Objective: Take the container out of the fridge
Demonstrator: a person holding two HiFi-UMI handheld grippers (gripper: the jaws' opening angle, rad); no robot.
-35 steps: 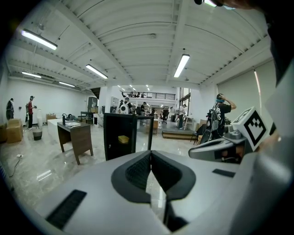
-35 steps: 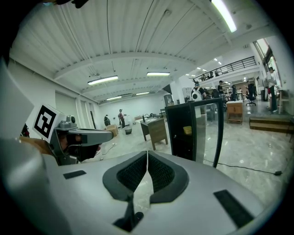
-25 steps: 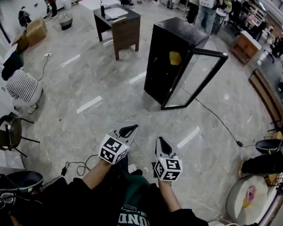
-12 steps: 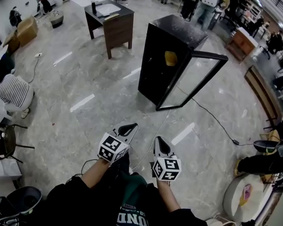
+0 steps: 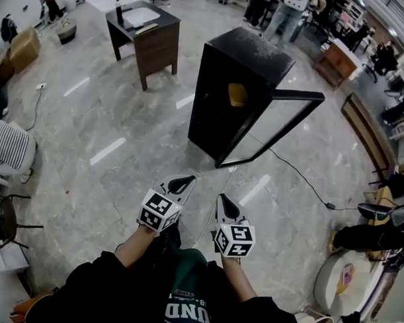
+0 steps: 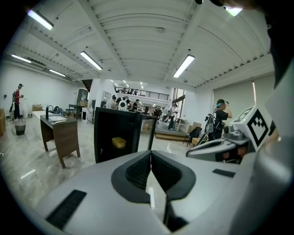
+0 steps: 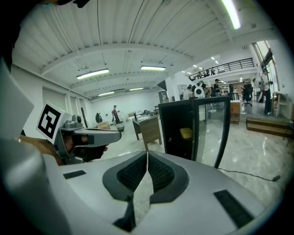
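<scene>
Two claws sit side by side low in the head view, the left claw (image 5: 184,184) and the right claw (image 5: 225,206). Each has its jaws pressed together on nothing. Beneath them lies a glossy grey marble floor (image 5: 117,131) that mirrors the ceiling lights as pale streaks. Well ahead of both claws stands the black fridge (image 5: 249,50), its glass door (image 5: 277,120) swung wide to the right. The yellow container (image 5: 237,94) rests on a shelf inside, well apart from either claw. A thin black cable (image 5: 301,175) trails over the floor from the fridge's foot, ahead and right of the right claw. Far ahead and left of the left claw is a dark wooden desk (image 5: 146,31).

From the left gripper view, the left claw (image 6: 150,155) has its ribbed pads meeting along one line, empty. Beyond and slightly left of its tip the fridge (image 6: 106,126) shows the container (image 6: 119,142) in its dark interior. The desk (image 6: 63,134) stands further left, under a white ribbed ceiling (image 6: 138,36) with strip lights. The right claw (image 6: 216,148) is close by on the right.

From the right gripper view, the right claw (image 7: 147,159) is likewise closed and bare. The fridge (image 7: 174,124) stands ahead and right of its tip, with the container (image 7: 186,133) inside, behind the door (image 7: 212,124). The desk (image 7: 149,127) is straight ahead and the left claw (image 7: 98,136) close by on the left.
</scene>
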